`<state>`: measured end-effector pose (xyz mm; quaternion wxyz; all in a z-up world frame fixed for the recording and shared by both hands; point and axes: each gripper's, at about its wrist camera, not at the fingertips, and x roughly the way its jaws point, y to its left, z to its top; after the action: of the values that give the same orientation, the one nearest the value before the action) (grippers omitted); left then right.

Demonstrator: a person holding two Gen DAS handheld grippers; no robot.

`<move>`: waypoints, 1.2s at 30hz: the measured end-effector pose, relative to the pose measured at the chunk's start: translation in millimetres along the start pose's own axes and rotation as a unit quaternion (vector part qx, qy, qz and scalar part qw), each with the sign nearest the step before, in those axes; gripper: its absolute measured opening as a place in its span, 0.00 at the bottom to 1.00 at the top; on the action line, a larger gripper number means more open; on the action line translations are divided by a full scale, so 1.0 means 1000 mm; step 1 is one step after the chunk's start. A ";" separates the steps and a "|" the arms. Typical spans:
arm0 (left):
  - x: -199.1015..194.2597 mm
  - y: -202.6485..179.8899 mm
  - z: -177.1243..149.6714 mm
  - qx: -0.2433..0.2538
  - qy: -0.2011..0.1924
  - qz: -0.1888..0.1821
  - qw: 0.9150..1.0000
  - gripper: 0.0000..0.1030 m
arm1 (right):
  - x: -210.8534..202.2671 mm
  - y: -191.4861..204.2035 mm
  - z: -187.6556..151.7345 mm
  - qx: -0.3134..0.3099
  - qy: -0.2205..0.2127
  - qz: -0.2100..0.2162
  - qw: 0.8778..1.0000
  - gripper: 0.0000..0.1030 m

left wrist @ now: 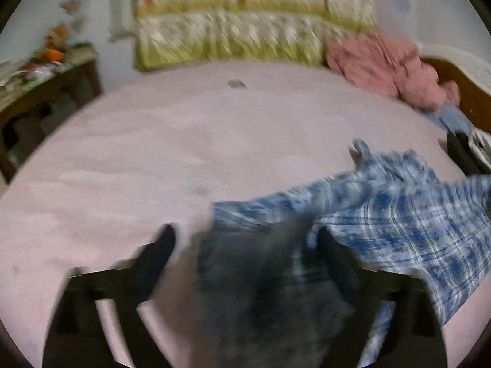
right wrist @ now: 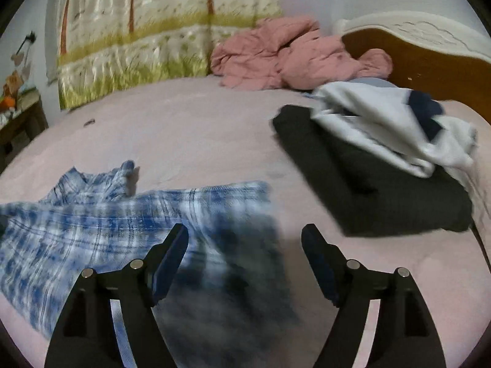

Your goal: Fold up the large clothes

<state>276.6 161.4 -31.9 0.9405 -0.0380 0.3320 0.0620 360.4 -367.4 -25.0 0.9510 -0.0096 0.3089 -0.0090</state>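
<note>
Blue-and-white plaid cotton shirt (right wrist: 101,220) lies crumpled on the pink bed sheet (right wrist: 190,141), left of the folded black garment (right wrist: 368,184). Left gripper (left wrist: 245,242) and right gripper (right wrist: 245,239) both hang above the shirt, jaws spread, gripping nothing. Good practice, judged here: flatten the shirt fully before taking 2 matching corners.

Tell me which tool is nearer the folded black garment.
Right. The right tool has the black garment just ahead to its right; from the left tool it lies at the far right edge.

Blue-and-white plaid shirt (right wrist: 92,214) on a pale pink bed (right wrist: 190,135), a salmon-pink blanket (right wrist: 276,58) far right, dark folded cloth (right wrist: 368,184) beside it.
</note>
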 end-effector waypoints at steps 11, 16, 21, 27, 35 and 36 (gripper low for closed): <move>-0.067 -0.002 -0.021 -0.037 -0.043 -0.098 0.994 0.97 | -0.065 -0.032 -0.020 0.045 -0.016 0.073 0.996 0.83; -0.081 -0.058 -0.031 0.016 -0.056 -0.119 0.991 0.97 | -0.058 0.022 -0.034 -0.012 0.036 0.212 0.976 0.02; -0.033 -0.077 -0.047 0.043 0.024 -0.074 0.996 0.76 | -0.009 0.032 -0.048 -0.017 0.082 0.076 0.994 0.01; -0.006 -0.072 -0.061 0.034 0.068 -0.060 0.995 0.74 | 0.006 -0.021 -0.050 0.115 0.078 0.089 0.986 0.00; -0.016 -0.076 -0.071 0.050 0.030 -0.043 0.997 0.72 | -0.042 -0.021 -0.055 0.089 0.023 0.017 0.996 0.00; -0.018 -0.077 -0.072 0.055 0.025 -0.041 0.997 0.72 | -0.053 -0.021 -0.060 0.085 0.017 0.036 0.996 0.00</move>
<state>229.2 75.7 -73.8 0.9341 -0.0013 0.3569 0.0036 281.8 -388.4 -41.9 0.9426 0.0829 0.3234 -0.0015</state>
